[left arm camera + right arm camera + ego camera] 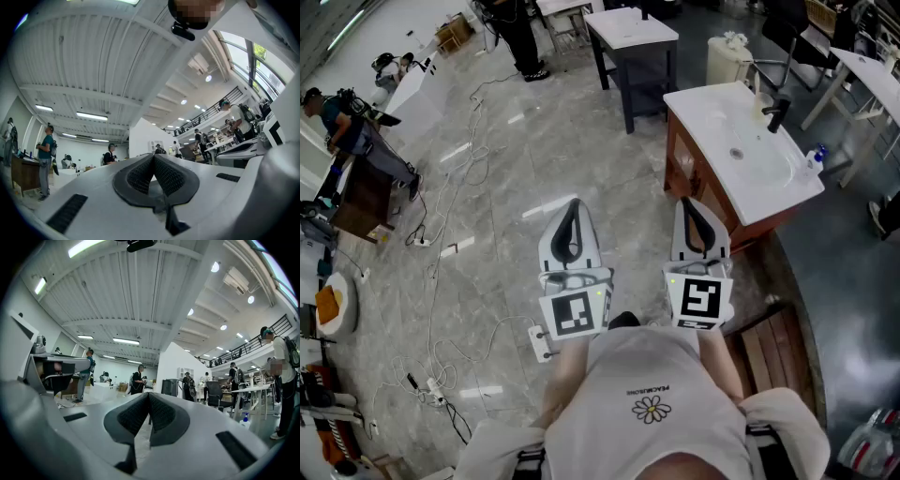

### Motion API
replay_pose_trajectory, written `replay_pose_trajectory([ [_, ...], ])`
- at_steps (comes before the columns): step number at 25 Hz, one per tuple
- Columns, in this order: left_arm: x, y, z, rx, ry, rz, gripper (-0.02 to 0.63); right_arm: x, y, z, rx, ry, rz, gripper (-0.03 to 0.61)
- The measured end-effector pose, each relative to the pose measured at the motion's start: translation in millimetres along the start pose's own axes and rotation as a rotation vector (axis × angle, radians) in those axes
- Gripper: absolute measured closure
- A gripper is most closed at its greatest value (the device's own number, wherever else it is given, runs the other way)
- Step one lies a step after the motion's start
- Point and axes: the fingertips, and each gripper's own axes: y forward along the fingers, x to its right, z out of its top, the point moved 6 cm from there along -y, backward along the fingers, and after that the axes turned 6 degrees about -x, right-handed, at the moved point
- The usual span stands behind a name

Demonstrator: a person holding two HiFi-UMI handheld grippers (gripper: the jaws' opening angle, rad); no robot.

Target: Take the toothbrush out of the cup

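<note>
Basically nothing of the task is done yet. Far left on the floor (534,131) there's just a tangle of cables (473,164), nothing to do with the job.

The left gripper (573,208) is held up close to the person's chest, over bare floor. Its own view shows the jaws pressed together with nothing between them. The right gripper (687,206) sits just beside it and looks the same: jaws together, empty, aimed out at the room.

Further right and well apart from both grippers is the white counter (703,112) with a sink (759,164) set into it. Next to the black tap (776,114) there's a pale cup (760,106) with something thin sticking up out of it. That's probably the toothbrush, sitting in the cup untouched, but it's too small to say for sure. A little bottle (815,157) with a blue top stands at the far edge.

So everything is left: getting over to the counter, opening the jaws, pinching the brush and lifting it clear.

Count:
- two grippers
- one counter
- one sink
- one tap
- one cup
- one likely toothbrush
- one bottle
</note>
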Motion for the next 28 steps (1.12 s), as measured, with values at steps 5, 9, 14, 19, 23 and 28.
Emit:
replay_pose_trajectory([
  [5,-2,-2,1,0.006,0.055,-0.016,0.597,-5,-4,-1,-0.012,-0.013,0.011,0.566],
  [9,2,2,-1,0.030,0.043,-0.022,0.597,1,-2,-3,-0.003,-0.041,0.006,0.566],
  [14,6,8,1,0.045,0.044,-0.053,0.597,6,-1,-6,-0.007,-0.003,0.007,0.566],
  [19,14,18,3,0.038,0.059,-0.080,0.597,10,2,-8,0.021,0.055,0.015,0.567],
  [23,25,26,1,0.038,0.060,-0.127,0.597,16,5,-18,-0.016,0.037,-0.023,0.566],
  [28,36,29,7,0.044,0.041,-0.171,0.597,19,12,-30,-0.062,0.137,-0.035,0.566],
])
